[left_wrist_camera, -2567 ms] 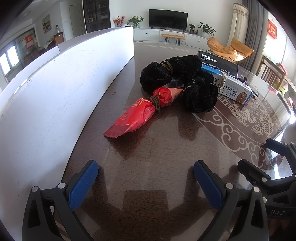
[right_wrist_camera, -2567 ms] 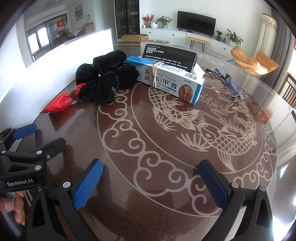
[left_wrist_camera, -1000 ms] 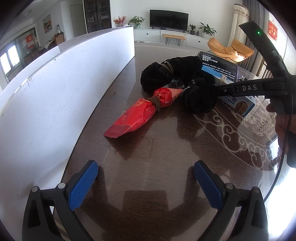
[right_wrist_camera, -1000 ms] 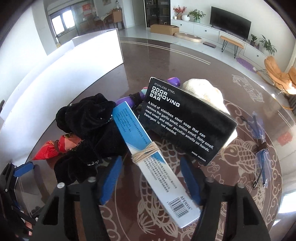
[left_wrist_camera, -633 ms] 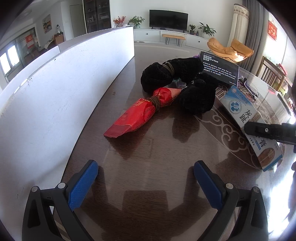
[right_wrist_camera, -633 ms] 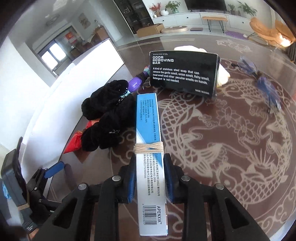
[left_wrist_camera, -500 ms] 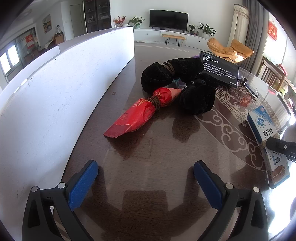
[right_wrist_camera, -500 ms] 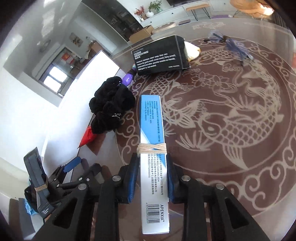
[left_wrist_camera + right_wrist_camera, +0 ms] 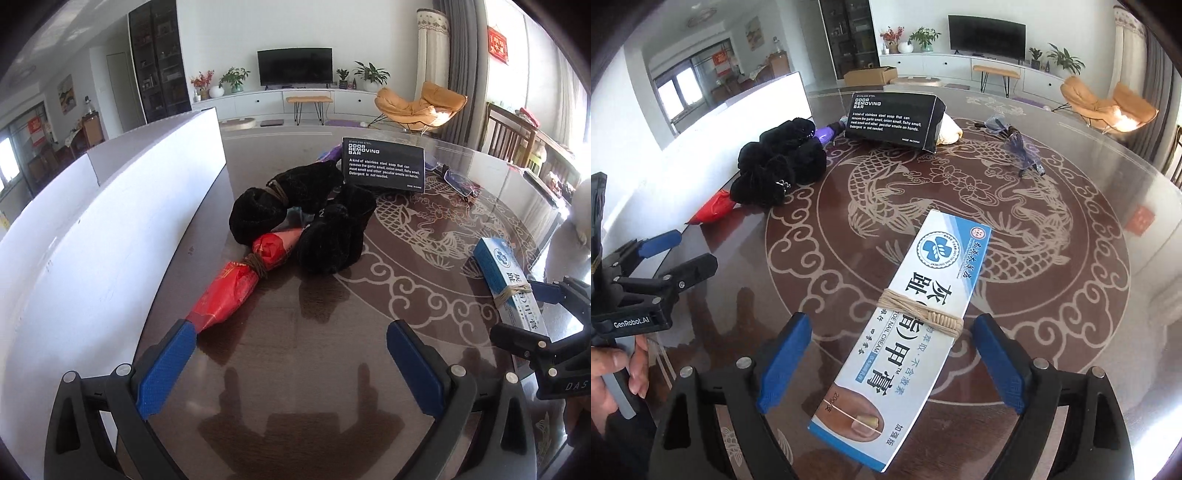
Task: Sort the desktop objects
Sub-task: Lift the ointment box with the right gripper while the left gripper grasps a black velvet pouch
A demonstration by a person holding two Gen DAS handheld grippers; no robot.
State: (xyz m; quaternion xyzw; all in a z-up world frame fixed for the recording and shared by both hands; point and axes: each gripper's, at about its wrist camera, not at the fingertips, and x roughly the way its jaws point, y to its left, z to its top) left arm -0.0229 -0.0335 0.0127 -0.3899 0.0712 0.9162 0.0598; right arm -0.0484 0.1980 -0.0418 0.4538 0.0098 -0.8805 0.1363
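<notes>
My right gripper (image 9: 890, 354) is spread wide around the cream box (image 9: 912, 332) lying on the table (image 9: 1052, 229); pulling back crookedly could drag it. My left gripper (image 9: 288, 369) is hovering open, empty.

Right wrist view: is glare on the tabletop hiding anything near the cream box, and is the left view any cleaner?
Right wrist view: glare whitens the table along its far right rim; the cream box between the open right hand-held gripper reads sharp. Left wrist view: window light blows out the right edge; the red packet and black cloth bundle are clear; fisheye bends the white board.
</notes>
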